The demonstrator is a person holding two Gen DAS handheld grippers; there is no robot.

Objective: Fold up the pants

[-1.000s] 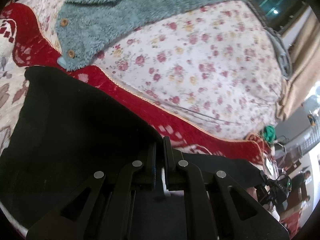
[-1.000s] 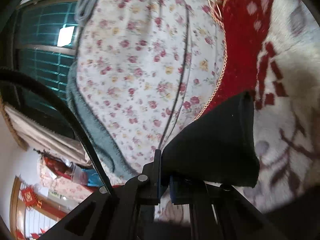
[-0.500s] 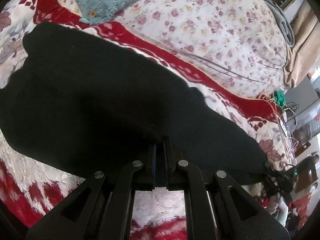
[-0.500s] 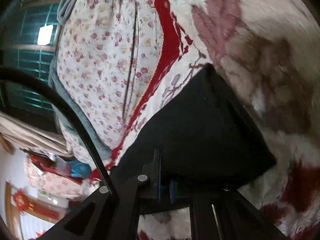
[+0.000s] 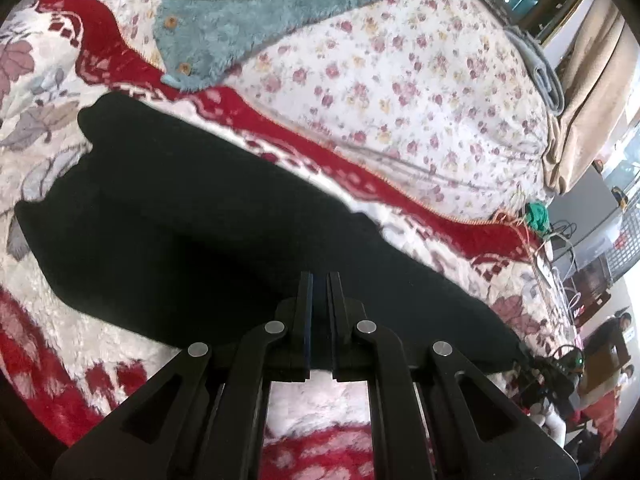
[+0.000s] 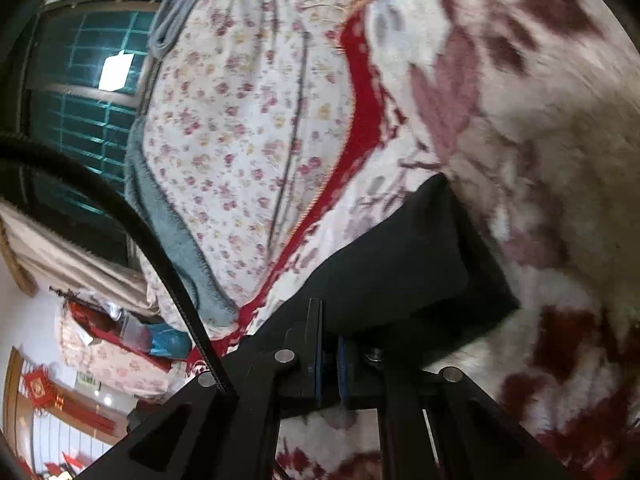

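Across the bed, under everything you are handling, lies a plush blanket (image 5: pixel 60 344) in white with red and mauve leaf patterns; it fills the lower and left parts of the left wrist view and the whole right side of the right wrist view. Beyond its red border sits a floral quilt (image 5: pixel 400 92), white with small pink roses, bulging up toward the window. On the far left of that quilt rests a fluffy teal garment (image 5: pixel 256 12) with wooden buttons along its edge.

Your black pants (image 5: pixel 208 236) lie spread on the plush blanket, running as a long dark band from upper left to lower right in the left wrist view, with a folded layer visible along the near side. In the right wrist view you see one squared end of them (image 6: pixel 404 264), doubled over and lying on the blanket.

Your left hand-held gripper (image 5: pixel 320 280) has its jaws pressed nearly together on the near edge of the pants, a thin strip of black cloth pinched between the pads. Your right hand-held gripper (image 6: pixel 328 320) is likewise clamped almost fully closed on the pants' edge at the other end.

A beige curtain (image 5: pixel 584 92) hangs at the far right.
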